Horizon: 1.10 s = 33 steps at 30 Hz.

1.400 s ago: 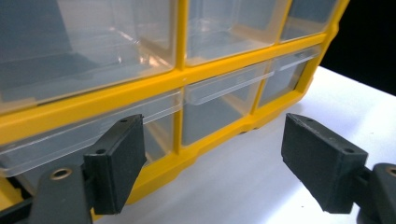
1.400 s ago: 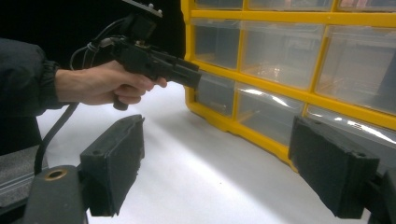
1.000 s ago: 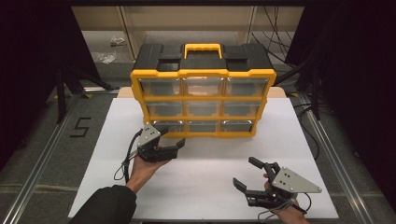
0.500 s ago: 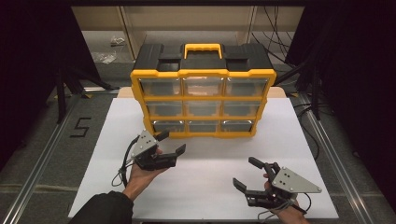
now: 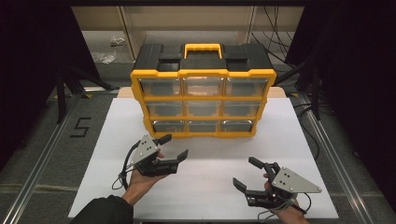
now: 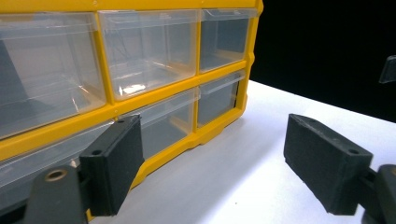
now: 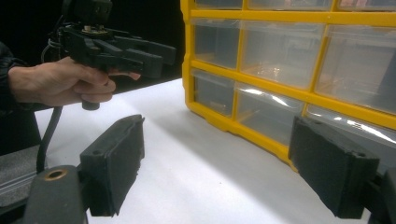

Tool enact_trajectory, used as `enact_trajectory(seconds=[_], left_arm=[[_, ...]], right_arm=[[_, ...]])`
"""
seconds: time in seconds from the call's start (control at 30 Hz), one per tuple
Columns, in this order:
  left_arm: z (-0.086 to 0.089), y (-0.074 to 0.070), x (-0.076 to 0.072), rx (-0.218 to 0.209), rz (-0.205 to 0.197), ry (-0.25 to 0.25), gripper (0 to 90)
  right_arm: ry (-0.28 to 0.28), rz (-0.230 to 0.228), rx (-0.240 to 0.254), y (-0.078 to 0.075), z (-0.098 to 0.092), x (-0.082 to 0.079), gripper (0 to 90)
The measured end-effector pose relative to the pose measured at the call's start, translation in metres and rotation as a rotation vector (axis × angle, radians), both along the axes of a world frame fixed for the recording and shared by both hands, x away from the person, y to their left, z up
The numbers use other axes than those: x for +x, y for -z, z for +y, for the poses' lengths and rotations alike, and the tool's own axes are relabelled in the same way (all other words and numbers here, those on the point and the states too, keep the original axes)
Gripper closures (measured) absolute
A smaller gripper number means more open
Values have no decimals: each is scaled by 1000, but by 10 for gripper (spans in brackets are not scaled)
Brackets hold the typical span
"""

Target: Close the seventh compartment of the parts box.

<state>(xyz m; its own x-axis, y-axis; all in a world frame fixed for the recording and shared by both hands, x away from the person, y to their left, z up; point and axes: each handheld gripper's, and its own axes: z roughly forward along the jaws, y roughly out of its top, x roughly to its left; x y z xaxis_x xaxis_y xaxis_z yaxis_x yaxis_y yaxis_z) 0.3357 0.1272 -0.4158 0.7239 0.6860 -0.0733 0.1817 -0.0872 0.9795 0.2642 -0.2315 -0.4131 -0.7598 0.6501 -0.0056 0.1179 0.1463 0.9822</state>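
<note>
Yellow plastic frames the drawer organizer, which stands upright at the far middle of the white surface, its nine clear drawers all pushed in. Over the last second the left hand-held gripper has drawn back from the bottom-left drawer toward the near edge and turned a little; a second ago its jaws were just beside that drawer's front, and now they sit clearly apart from it, spread wide with nothing between them. In the left gripper view the drawer fronts lie beyond the open jaws, untouched. The right hand-held gripper rests where it was, near right on the surface, jaws also wide apart and empty. As I judge it, no drawer has yet been opened, and the retreat looks like a re-aiming before another approach.
</note>
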Motion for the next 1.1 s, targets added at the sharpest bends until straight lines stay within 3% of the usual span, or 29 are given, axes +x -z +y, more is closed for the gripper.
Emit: enact_trajectory(seconds=[1.1], left_arm=[[10, -5, -25, -14, -37, 6, 167]], right_arm=[[1, 1, 5, 0, 0, 0, 193]])
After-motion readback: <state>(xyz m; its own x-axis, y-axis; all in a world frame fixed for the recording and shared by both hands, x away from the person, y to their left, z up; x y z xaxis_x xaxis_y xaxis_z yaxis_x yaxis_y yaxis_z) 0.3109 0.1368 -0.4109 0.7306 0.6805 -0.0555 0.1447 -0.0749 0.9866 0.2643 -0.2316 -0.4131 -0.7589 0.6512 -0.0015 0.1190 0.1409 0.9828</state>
